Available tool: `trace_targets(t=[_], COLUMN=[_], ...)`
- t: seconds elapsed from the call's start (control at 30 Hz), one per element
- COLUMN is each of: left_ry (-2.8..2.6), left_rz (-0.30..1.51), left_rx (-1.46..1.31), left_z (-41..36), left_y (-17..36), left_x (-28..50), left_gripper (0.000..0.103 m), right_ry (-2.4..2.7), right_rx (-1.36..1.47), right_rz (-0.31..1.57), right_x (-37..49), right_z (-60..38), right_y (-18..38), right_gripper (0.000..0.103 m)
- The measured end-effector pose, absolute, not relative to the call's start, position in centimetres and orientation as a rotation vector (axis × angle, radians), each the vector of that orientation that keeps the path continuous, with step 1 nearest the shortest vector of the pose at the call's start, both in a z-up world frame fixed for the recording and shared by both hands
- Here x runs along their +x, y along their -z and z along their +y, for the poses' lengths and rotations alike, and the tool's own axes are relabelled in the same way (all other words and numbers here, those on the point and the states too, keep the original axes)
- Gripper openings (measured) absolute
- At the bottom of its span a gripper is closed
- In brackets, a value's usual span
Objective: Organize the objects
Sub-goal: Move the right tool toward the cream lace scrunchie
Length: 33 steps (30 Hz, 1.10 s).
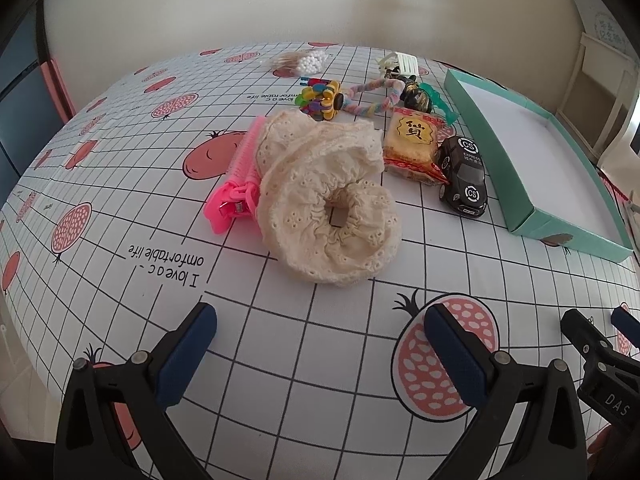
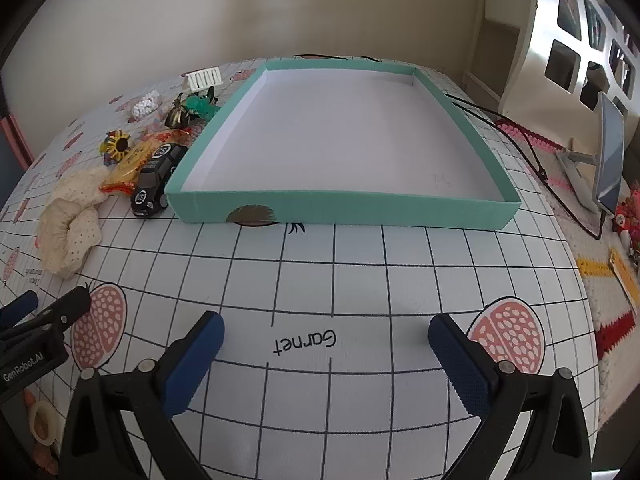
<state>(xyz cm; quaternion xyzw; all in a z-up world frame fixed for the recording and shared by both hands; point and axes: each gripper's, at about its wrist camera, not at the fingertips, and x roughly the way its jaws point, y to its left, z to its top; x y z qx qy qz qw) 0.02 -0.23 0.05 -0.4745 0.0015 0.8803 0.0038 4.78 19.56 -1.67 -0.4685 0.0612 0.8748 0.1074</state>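
both claws hang over the table (image 2: 360, 280) with its grid-and-pomegranate cloth, both tipped downward. left claw (image 1: 320, 340), jaws spread wide, nothing between them, only bare cloth below. right claw (image 2: 326, 342), same story: jaws wide apart, empty, poised over the printed word "garnet".

ahead of the left claw sits the pile. nearest is a cream lace scrunchie (image 1: 332, 200), crumpled in a heap, with a pink hair clip (image 1: 236, 184) touching its left side. to the right of the scrunchie, a packaged snack cake (image 1: 412, 144), and just beside that a black toy car (image 1: 464, 176), which stands close to the wall of the teal tray (image 1: 520, 184). further back, a colourful flower toy (image 1: 320, 98), a pastel twisted rope (image 1: 376, 96), a gold-and-black trinket (image 1: 416, 94) on something green, a white toy bench (image 1: 404, 65), and a small bag of white beads (image 1: 310, 60).

from the right claw's side, the teal tray (image 2: 348, 210) lies straight ahead, white inside, nothing in it. the toy car (image 2: 156, 184) is parked against its left corner, the scrunchie (image 2: 68, 224) further left. a phone on a stand (image 2: 608, 160) stands off the right edge, with a black cable (image 2: 532, 152) running to it.
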Motion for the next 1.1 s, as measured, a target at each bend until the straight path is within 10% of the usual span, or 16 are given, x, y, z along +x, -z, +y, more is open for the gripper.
trace_targets(t=[1.1], left_ry=[-2.703], left_rz=[-0.158], left_rx=[-1.685], left_z=[-5.5], left_y=[-11.4], left_x=[-10.9], left_gripper=[0.102], right_ry=[-2.841], right_rx=[-1.566], right_rz=[0.127], right_x=[-6.8], right_z=[11.8], right_y=[-10.3], right_gripper=[0.086])
